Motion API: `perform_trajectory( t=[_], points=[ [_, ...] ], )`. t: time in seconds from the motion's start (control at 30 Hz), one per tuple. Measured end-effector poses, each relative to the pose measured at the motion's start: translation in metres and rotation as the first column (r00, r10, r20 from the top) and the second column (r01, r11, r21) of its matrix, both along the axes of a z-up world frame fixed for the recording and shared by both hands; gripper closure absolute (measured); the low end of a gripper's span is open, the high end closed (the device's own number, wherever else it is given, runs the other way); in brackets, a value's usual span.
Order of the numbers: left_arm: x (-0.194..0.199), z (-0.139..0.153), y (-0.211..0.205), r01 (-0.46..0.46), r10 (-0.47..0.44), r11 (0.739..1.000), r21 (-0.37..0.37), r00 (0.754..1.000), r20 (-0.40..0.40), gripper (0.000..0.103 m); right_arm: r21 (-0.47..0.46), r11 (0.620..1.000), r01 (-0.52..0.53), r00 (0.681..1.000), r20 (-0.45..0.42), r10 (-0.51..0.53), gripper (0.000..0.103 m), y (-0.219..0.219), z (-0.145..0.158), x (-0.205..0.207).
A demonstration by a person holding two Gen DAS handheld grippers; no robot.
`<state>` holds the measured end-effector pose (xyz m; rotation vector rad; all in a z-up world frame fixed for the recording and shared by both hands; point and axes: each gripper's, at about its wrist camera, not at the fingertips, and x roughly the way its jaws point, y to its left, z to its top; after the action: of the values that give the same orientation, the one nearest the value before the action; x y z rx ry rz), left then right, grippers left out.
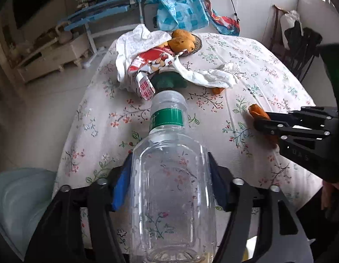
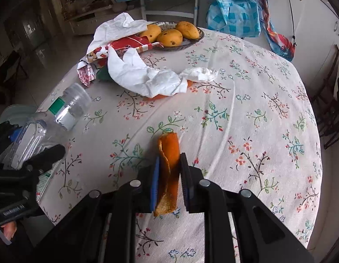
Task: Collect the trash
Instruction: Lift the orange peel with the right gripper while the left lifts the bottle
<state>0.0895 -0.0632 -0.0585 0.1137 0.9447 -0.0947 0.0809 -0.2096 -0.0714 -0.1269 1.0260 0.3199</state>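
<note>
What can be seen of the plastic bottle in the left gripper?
The plastic bottle is clear, ribbed and nearly empty, with a green label band near its neck and a translucent cap. The left gripper is shut on its body, blue pads pressing both sides. It points away from the camera above the floral tablecloth, cap towards the crumpled wrappers.

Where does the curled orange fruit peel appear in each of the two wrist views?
Left wrist view: curled orange fruit peel at right edge, in the right claw.
Right wrist view: bottom centre, between the pads.
Shared landmark: dark plate of yellow mangoes.
</note>
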Motion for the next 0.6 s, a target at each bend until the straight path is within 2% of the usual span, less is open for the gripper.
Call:
perform_trajectory(
  t=[0.1,0.13,0.3,0.6],
  points=[
    [-0.0003,0.0008,-0.0004,-0.001,0.001,1.0,0.013,1.0,0.023,0.039,-0.003,1.0,-0.002,1.0,0.008,0.002,0.083,0.0003,-0.0001,-0.0014],
    [0.0005,0.0002,0.0011,-0.002,0.002,1.0,0.0,1.0,0.019,0.046,-0.004,1.0,-0.003,1.0,0.012,0.003,0.083,0.0007,-0.0004,-0.0019],
    [-0.0003,0.0029,0.0072,-0.01,0.011,0.998,-0.055,1.0,0.02,0.047,0.0,1.0,-0.005,1.0,0.018,0.005,0.083,0.0013,-0.0006,-0.0021],
    [-0.003,0.0035,0.0036,0.006,-0.004,0.998,-0.061,1.0,0.025,0.047,0.001,1.0,-0.011,1.0,0.025,0.011,0.083,0.0041,0.0004,-0.0059]
  ],
)
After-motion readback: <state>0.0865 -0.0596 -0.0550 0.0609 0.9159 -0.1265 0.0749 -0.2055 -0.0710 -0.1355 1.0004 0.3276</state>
